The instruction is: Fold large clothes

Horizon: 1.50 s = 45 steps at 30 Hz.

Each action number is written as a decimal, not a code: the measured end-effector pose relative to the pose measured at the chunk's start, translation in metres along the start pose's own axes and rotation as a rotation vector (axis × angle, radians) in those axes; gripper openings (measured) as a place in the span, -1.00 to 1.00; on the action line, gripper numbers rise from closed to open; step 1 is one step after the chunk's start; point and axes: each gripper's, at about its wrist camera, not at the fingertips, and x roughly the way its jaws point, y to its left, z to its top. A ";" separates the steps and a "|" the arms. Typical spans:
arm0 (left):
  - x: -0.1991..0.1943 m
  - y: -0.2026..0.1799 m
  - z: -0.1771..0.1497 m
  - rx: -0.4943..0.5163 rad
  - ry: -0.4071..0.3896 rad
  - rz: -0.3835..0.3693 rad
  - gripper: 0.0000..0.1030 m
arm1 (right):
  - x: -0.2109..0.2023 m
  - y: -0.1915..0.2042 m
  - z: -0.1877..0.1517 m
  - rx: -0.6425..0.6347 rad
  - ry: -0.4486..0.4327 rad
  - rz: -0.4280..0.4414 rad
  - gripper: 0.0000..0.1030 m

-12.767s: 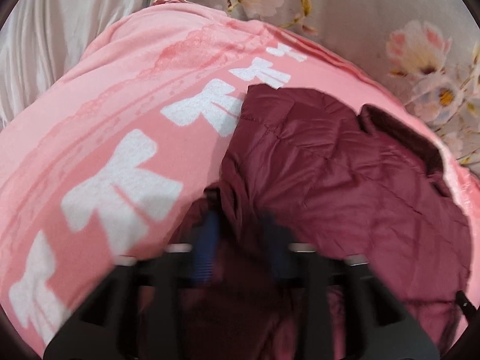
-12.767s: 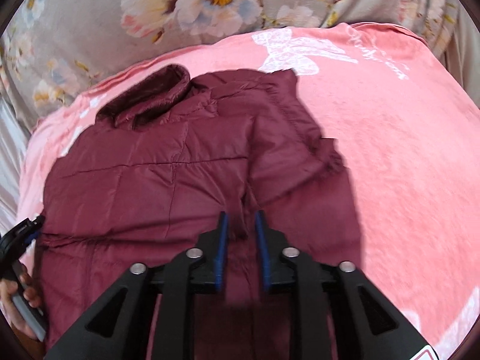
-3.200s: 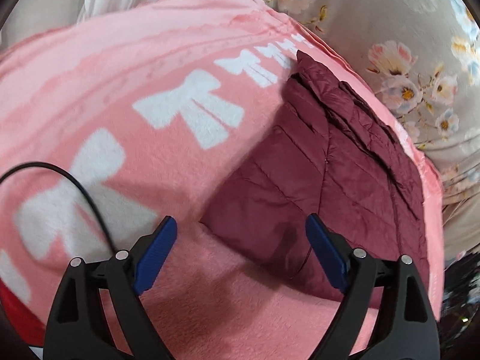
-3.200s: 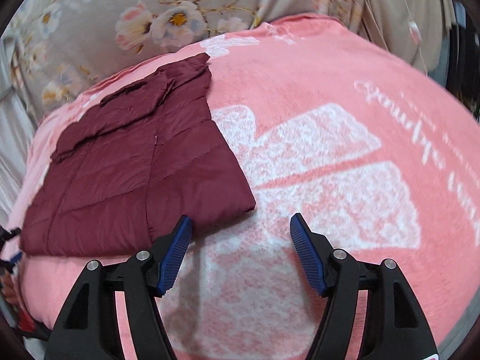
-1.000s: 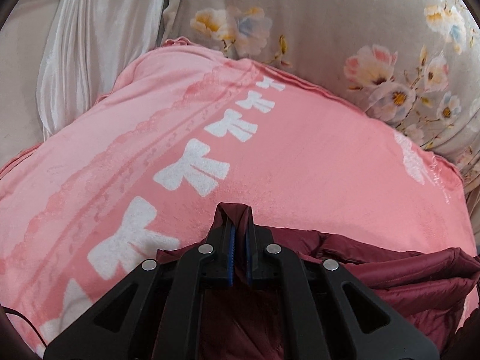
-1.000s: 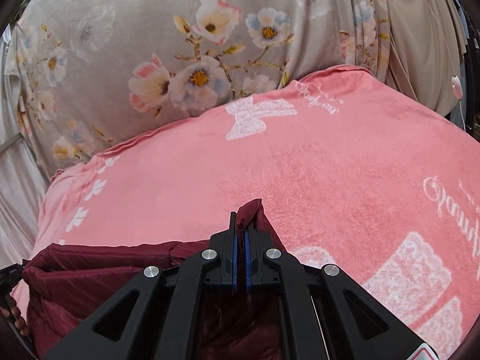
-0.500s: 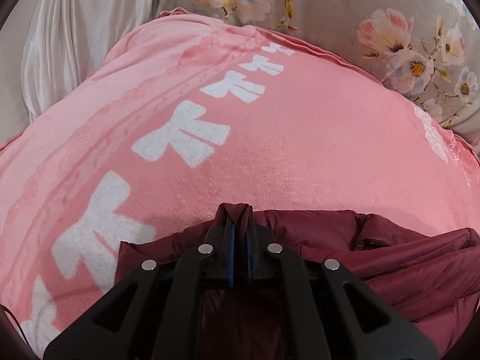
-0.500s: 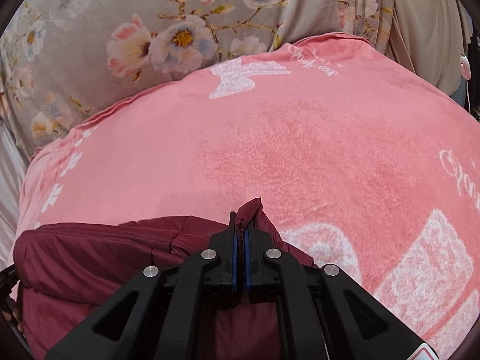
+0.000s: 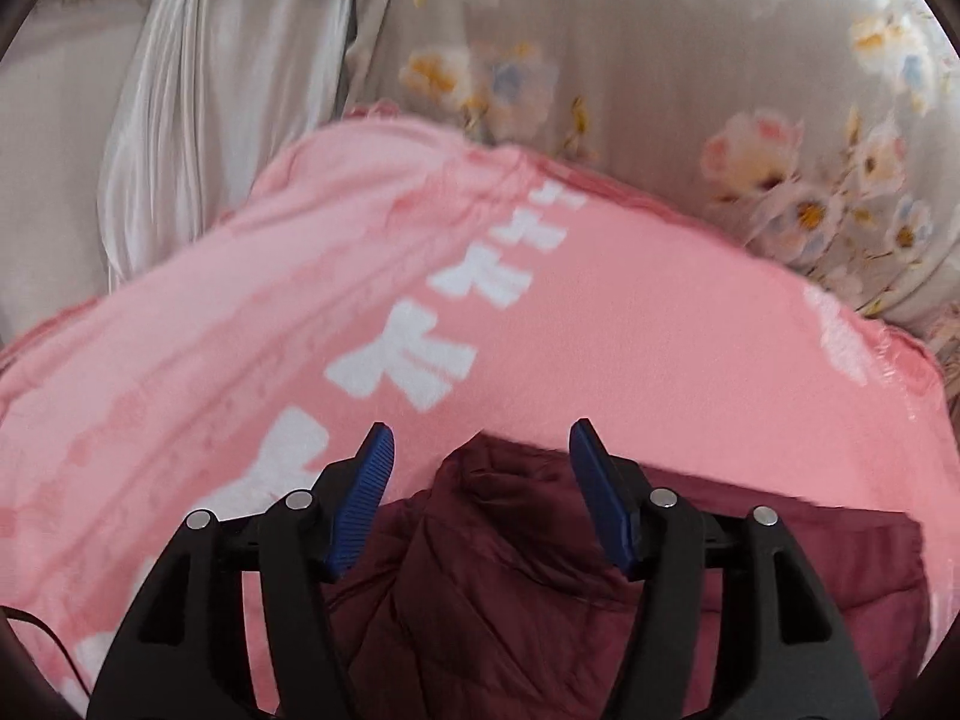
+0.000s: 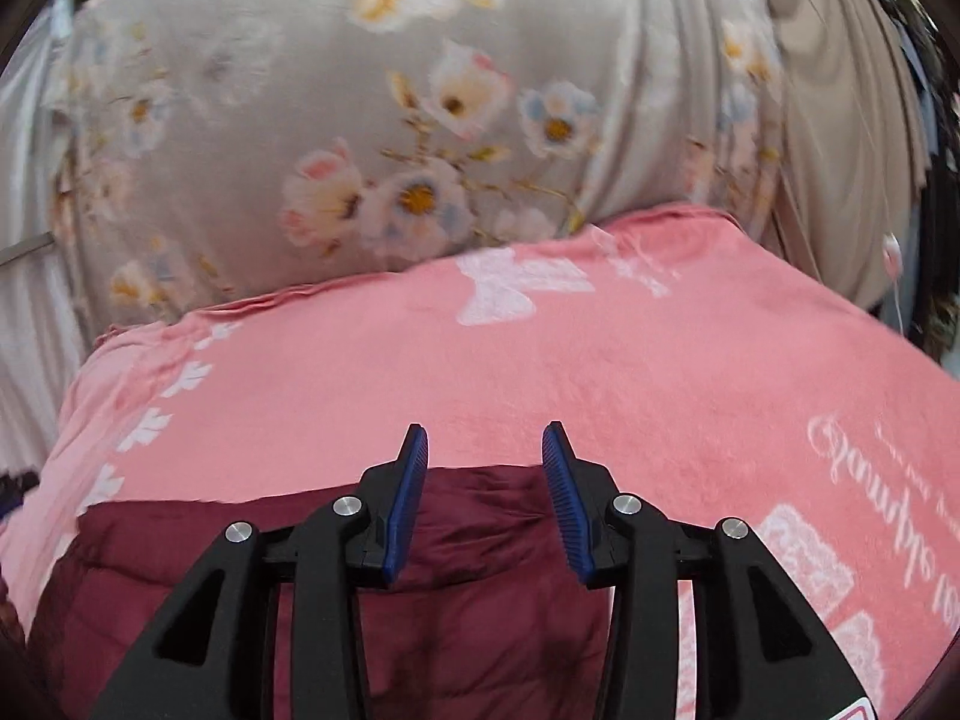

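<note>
The maroon jacket (image 9: 540, 588) lies folded on the pink blanket (image 9: 630, 312), its long side running left to right. The left gripper (image 9: 482, 450) and right gripper (image 10: 485, 450) are both opening, pads clear of the jacket's far edge.

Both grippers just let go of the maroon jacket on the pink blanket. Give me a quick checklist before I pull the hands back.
1. Left gripper clear of fabric: ok. Its jaws are opening; the maroon puffer jacket lies below them, pads not pressing it.
2. Right gripper clear: ok. Its jaws are opening, with the jacket's folded edge below the gap.
3. Jacket resting on the pink blanket: ok, in both views.
4. Fold lying flat: not ok. A peak of fabric stands up between the left pads.
5. Fold edges aligned: cannot tell, since the grippers hide much of the jacket.
6. Black cable clear of the jacket: ok, it sits at the view's left edge.
</note>
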 end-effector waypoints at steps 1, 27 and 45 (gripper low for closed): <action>-0.015 -0.009 0.004 0.017 -0.019 -0.040 0.14 | -0.005 0.013 -0.001 -0.023 0.011 0.034 -0.35; 0.051 -0.105 -0.073 0.177 0.180 -0.123 0.05 | 0.078 0.100 -0.082 -0.125 0.356 0.226 -1.00; 0.043 -0.076 -0.057 0.094 0.176 -0.172 0.04 | 0.050 0.074 -0.055 -0.123 0.251 0.161 -1.00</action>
